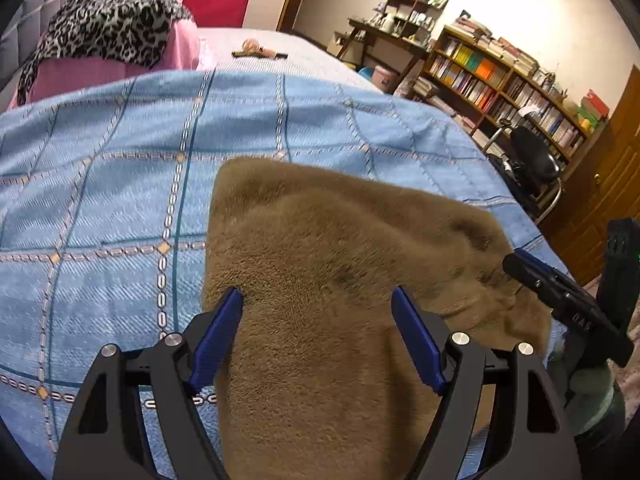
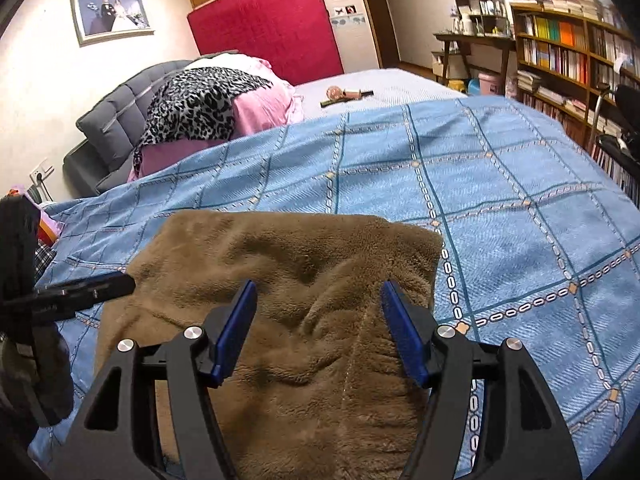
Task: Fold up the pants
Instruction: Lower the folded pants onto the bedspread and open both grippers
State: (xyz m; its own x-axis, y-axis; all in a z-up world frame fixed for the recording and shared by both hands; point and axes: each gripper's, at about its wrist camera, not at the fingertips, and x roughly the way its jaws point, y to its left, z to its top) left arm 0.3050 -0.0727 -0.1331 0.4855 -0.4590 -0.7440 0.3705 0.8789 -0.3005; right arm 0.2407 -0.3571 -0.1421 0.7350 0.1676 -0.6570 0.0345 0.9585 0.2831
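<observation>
The left gripper (image 1: 318, 300) is seen at lower centre of its frame with jaws spread and nothing clasped, and the right gripper (image 2: 319, 294) is likewise released at lower centre of its own view. Beneath both, the brown pants (image 1: 340, 280) are laid folded on the blue blanket (image 1: 120, 184), filling the lower middle. The plush top layer could spring back or be dragged askew if snagged by a fingertip.

I'm in a home bedroom: bed with blue checked bedspread (image 2: 500, 184) ahead of my tongs, padded headboard (image 2: 120, 120) beyond-left, bookshelf (image 2: 568, 56) far right.
</observation>
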